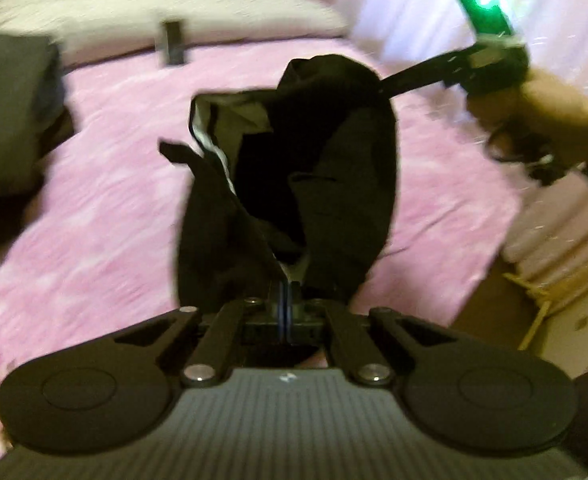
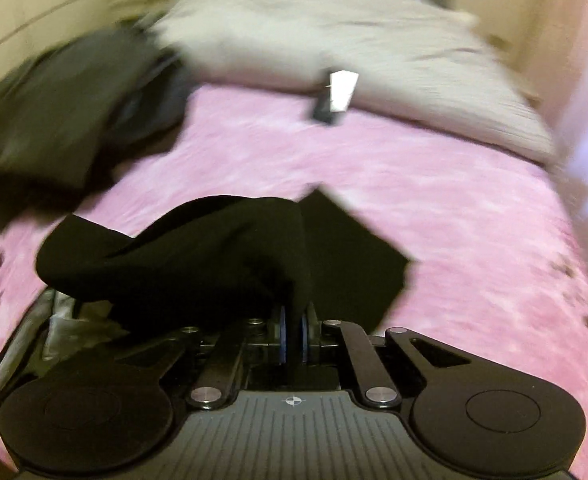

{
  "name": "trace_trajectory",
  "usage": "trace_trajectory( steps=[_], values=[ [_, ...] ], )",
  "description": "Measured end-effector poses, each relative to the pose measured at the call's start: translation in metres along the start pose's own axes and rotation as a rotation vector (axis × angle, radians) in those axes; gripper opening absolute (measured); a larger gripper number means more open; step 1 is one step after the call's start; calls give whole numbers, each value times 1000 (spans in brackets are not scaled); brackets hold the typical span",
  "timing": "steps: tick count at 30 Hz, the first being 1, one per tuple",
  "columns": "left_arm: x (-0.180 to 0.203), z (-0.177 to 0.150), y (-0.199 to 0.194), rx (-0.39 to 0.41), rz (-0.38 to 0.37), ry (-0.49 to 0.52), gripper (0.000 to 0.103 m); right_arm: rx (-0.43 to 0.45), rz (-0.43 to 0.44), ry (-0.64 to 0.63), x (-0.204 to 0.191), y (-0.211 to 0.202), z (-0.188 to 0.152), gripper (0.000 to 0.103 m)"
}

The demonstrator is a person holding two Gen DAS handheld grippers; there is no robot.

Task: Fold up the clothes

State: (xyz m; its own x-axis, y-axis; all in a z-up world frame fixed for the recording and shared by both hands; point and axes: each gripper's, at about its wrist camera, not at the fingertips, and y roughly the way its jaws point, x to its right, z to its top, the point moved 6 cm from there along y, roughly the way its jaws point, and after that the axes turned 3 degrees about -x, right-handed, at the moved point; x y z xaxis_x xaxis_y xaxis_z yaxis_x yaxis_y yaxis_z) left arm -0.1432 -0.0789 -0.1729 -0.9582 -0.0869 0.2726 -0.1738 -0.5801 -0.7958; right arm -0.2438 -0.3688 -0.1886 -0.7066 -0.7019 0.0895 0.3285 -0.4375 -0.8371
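Now black garment [image 1: 313,168] strung between tongs

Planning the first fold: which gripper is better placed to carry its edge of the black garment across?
Right, probably. The right gripper is shut on the black garment nearer open pink bedspread; the left gripper, also shut on it, can anchor.

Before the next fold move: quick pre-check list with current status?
1. Left gripper shut on the black garment: ok.
2. Right gripper shut on the same garment: ok.
3. Garment spread flat between the grippers: not ok, it hangs bunched.
4. Bare pink bedspread ahead to lay it on: ok.
5. Dark clothes pile apart from the garment: ok.
6. Which garment edges are held: cannot tell, both views blurred.
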Motion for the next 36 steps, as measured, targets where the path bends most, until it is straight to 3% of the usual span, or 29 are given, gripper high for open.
trace_trajectory(
  steps=[4,8,12,14,15,17,19,24,30,36],
  values=[
    [84,40,31,4,-99,110,0,22,-93,118,97,-24,-26,5],
    [157,58,98,-92,-217,159,1,-43,-176,226,187,-13,-78,5],
    [184,57,138,-165,-203,167,17,-144,-208,263,238,3,-124,5],
    [177,56,144,-172,-166,156,32,-165,-198,294,247,-1,-143,7],
    [168,56,146,-174,-141,154,40,-174,-192,311,251,-3,-152,15],
    [144,55,151,-183,-71,161,45,-168,-180,355,248,-8,-168,91],
    [120,59,156,-193,-10,182,52,-162,-175,395,240,-16,-183,92],
    [56,77,173,-201,105,278,55,-216,-109,531,219,-10,-218,92],
    [22,126,219,-180,124,431,61,-212,-132,633,233,-4,-238,92],
    [8,181,310,-165,130,563,61,-147,-140,669,284,35,-243,92]
  ],
)
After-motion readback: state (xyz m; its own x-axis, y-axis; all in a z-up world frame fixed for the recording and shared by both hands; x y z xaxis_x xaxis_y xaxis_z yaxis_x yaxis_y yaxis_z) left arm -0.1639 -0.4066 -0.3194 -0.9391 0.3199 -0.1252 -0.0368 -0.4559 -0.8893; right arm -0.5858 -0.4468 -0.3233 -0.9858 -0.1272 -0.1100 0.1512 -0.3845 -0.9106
